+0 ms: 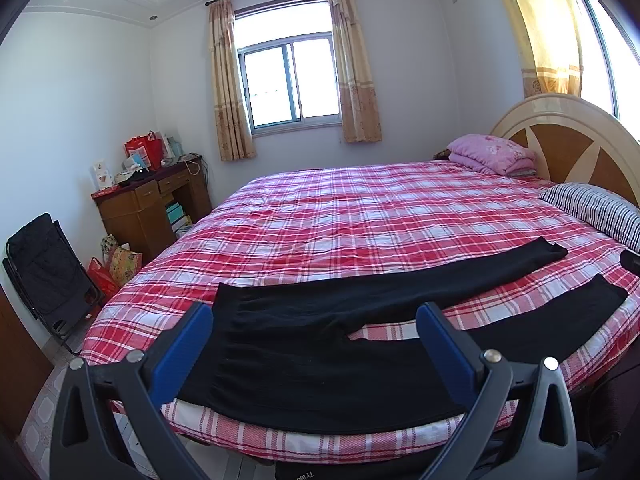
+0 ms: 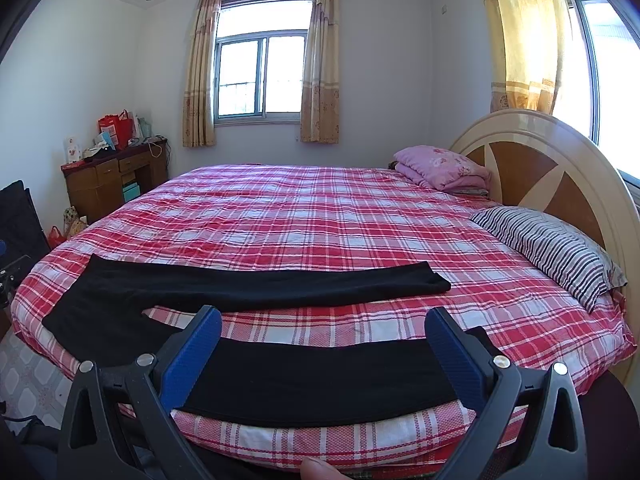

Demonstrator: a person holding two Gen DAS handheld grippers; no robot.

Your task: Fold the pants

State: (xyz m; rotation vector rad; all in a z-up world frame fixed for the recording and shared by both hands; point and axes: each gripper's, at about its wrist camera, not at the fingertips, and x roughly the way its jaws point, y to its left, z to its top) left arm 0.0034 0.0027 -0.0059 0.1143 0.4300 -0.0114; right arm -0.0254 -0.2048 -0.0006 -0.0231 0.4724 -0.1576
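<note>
On the red plaid bed (image 1: pixel 360 216), black pants (image 1: pixel 320 360) lie flat with 2 legs apart, left gripper (image 1: pixel 314 334) and right gripper (image 2: pixel 322 338) above them, both spread wide and empty.

home bedroom | plaid bed (image 1: pixel 360 216) | pillows (image 2: pixel 560 248) | curtained window (image 1: pixel 288 80)

- Daylight is streaming through a curtained window (image 1: pixel 287 82) at upper centre of the left wrist view, brightening the white walls (image 1: pixel 80 112).
- A second window (image 2: pixel 600 60) is glaring at far right.
- A bed (image 1: pixel 360 216) in red plaid is filling mid-frame, its round headboard (image 1: pixel 568 144) standing at right.
- A cluttered wooden desk (image 1: pixel 152 208) is sitting at left.
- What may be a folded black chair (image 1: pixel 48 272) is leaning lower left.
</note>
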